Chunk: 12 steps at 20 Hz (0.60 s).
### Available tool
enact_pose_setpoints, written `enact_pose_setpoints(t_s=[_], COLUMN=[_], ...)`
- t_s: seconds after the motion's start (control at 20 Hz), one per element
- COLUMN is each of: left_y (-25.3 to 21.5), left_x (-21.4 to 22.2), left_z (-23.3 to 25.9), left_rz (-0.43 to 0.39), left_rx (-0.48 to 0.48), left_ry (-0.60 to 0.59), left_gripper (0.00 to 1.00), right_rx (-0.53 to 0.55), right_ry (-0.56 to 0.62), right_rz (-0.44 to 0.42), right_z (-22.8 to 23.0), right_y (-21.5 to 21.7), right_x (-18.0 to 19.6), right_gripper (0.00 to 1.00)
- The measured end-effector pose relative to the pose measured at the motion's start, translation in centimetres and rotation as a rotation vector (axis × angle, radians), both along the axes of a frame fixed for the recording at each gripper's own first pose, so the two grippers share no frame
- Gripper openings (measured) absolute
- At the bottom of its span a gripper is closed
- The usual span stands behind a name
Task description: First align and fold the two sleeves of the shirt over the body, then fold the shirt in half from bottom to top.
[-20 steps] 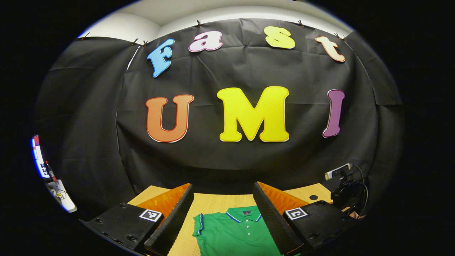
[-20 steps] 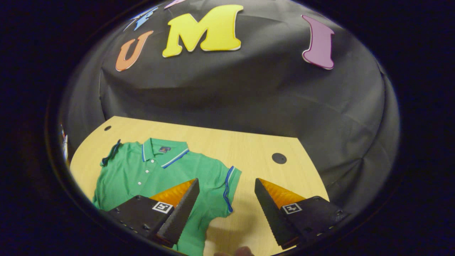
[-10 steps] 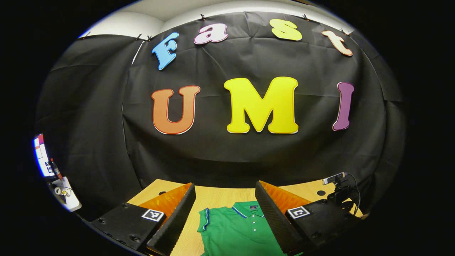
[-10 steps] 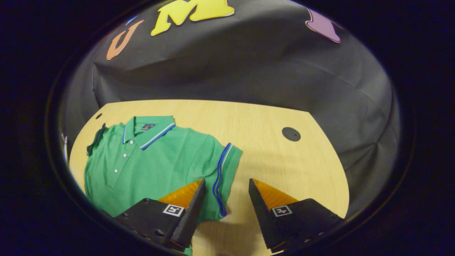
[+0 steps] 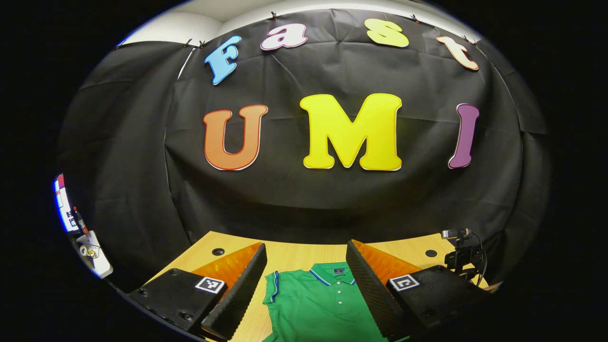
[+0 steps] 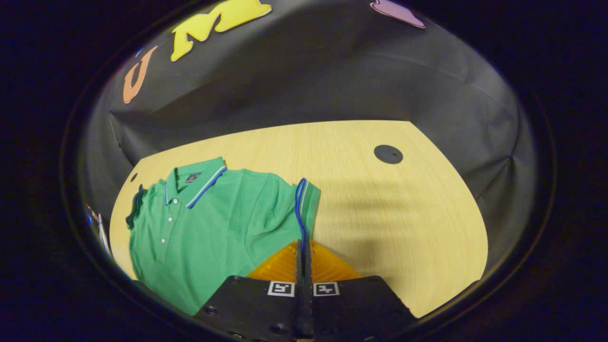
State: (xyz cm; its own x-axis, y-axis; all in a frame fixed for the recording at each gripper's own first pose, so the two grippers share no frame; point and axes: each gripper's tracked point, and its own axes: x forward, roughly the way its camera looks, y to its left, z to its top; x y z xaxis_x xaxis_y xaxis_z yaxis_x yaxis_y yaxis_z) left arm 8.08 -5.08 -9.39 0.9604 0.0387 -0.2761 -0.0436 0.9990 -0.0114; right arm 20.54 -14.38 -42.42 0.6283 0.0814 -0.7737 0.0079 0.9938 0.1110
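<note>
While the pale wooden table carries the green short-sleeved polo shirt laid flat, collar towards the wall, the fold begins.
Right gripper, fingers pressed together, pinches the blue-trimmed sleeve cuff, likely to swing it over the body; left gripper hangs spread wide above the collar, waiting.

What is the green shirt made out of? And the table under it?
The shirt looks like soft knitted cloth, probably cotton polo fabric: matte, with gentle wrinkles and a ribbed, striped sleeve cuff. The table looks like pale wood or a wood-look laminate: fine straight grain lines, smooth with a slight sheen.
</note>
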Motion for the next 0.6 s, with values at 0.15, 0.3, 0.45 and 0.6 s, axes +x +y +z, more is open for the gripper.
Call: enact_pose_setpoints(t_s=[0.15,0.3,0.45,0.6], left_y=[0.2,1.3,3.2,5.3], left_x=[-0.1,-0.4,-1.0,-1.7], left_z=[0.4,0.8,1.4,1.5], left_rz=[-0.004,0.009,0.038,0.082], left_rx=[0.005,0.021,0.037,0.047], left_ry=[-0.014,-0.028,-0.038,-0.035], left_gripper=[1.00,1.00,1.00,1.00], right_rx=[0.021,0.039,0.063,0.067], right_ry=[-0.052,-0.083,-0.097,-0.086], right_rz=[-0.018,-0.018,0.015,0.046], right_z=[3.2,5.8,7.4,7.6], right_y=[0.8,3.4,7.7,11.9], right_x=[0.5,0.9,1.2,1.4], right_gripper=[0.00,0.00,0.00,0.00])
